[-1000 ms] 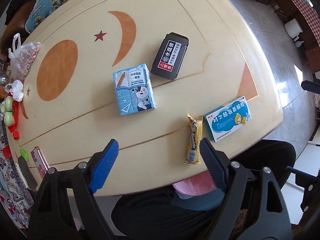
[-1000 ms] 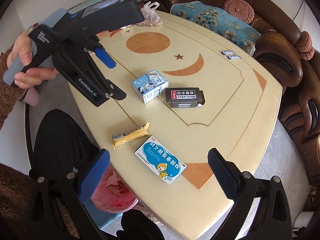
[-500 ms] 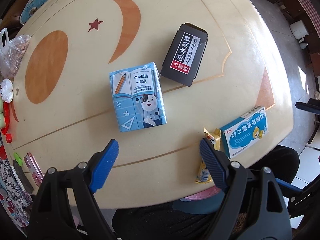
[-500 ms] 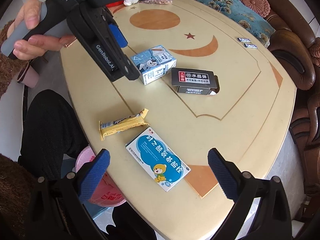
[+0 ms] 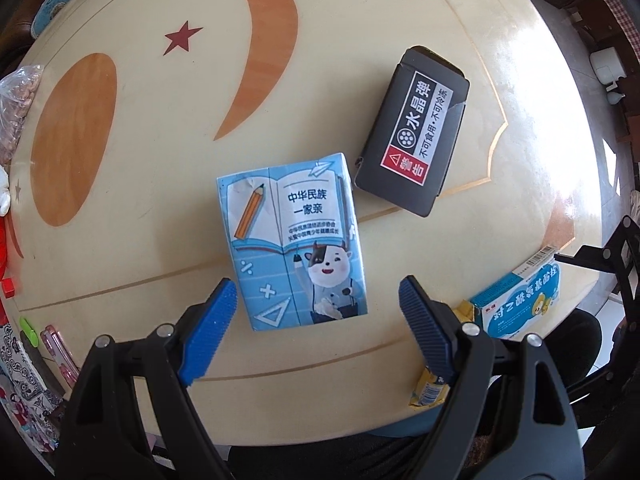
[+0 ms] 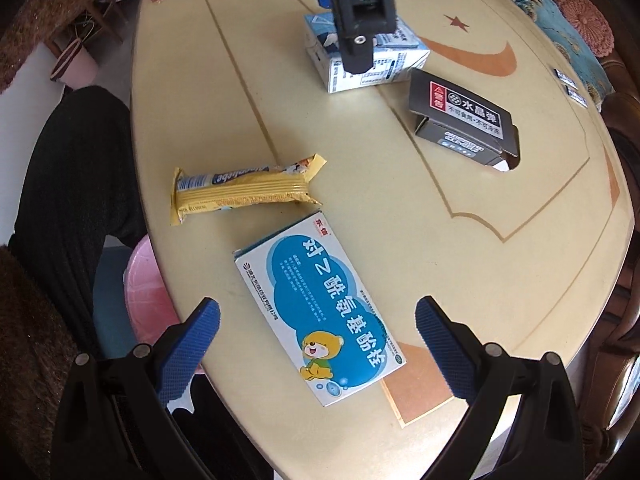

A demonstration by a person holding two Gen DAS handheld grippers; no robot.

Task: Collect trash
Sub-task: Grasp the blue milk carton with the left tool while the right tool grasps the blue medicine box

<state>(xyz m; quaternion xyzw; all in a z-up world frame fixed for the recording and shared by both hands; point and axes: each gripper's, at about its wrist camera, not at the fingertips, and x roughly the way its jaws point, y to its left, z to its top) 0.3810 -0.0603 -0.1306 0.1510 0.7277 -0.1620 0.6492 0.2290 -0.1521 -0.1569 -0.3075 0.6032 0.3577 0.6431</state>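
Observation:
A light blue milk carton (image 5: 294,240) lies flat on the cream table (image 5: 160,240). My left gripper (image 5: 314,320) is open, its fingers either side of the carton's near end, above it. A black box (image 5: 414,148) lies just beyond the carton. A blue-and-white medicine box (image 6: 320,320) lies near the table's front edge; my right gripper (image 6: 316,336) is open and hovers over its near end. A yellow snack wrapper (image 6: 244,190) lies left of that box. The carton (image 6: 384,60) and black box (image 6: 464,116) also show in the right wrist view, with the left gripper's body over the carton.
A pink bin (image 6: 150,300) stands on the floor under the table's edge, beside the person's dark legs. A bag of nuts (image 5: 16,112), a pink phone (image 5: 60,354) and small toys lie at the table's left. Two small sachets (image 6: 570,86) lie near the sofa side.
Both grippers have moved forward and down: the left one now straddles the milk carton's near end, the right one has closed in over the medicine box. Both stay open.

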